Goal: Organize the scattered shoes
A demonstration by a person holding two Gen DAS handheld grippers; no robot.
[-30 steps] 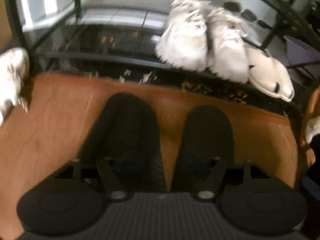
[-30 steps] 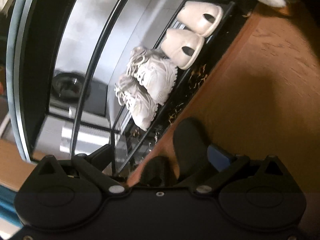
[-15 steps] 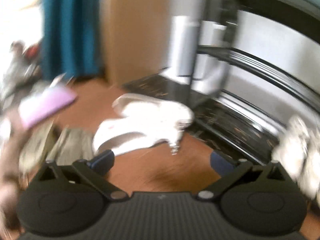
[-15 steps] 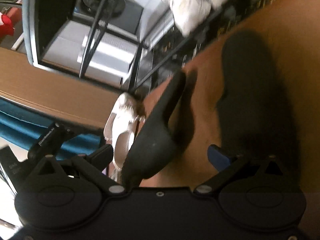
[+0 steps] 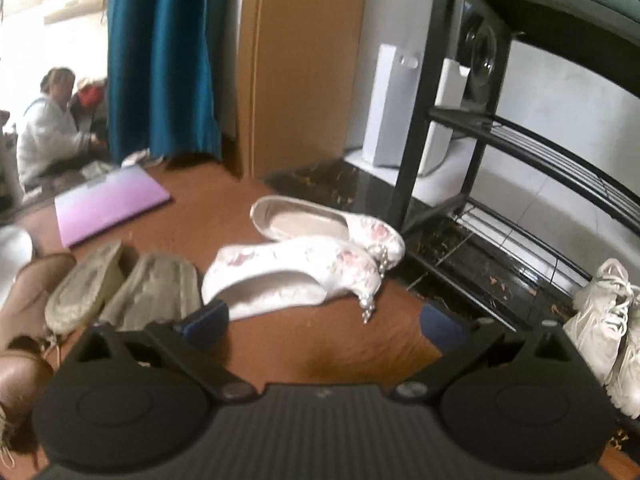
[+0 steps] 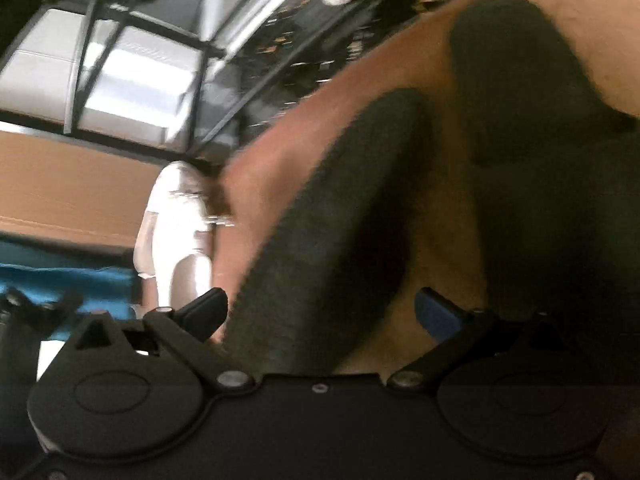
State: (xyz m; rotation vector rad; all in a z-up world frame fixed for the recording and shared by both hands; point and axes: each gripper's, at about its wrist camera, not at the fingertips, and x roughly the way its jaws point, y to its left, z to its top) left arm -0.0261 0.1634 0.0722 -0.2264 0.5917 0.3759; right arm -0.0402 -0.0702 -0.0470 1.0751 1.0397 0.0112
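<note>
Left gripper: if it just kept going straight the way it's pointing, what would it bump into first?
Probably the nearer white floral high-heeled shoe, lying on its side on the brown floor just ahead of the open left gripper. Depth is hard to judge through the fisheye.

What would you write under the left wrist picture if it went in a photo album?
Open left gripper facing a pair of white floral heels on the brown floor, beside a black shoe rack.

My home entryway: black shoe rack (image 5: 520,152), teal curtain (image 5: 160,60), wooden floor (image 5: 320,344), scattered shoes (image 5: 304,264).
</note>
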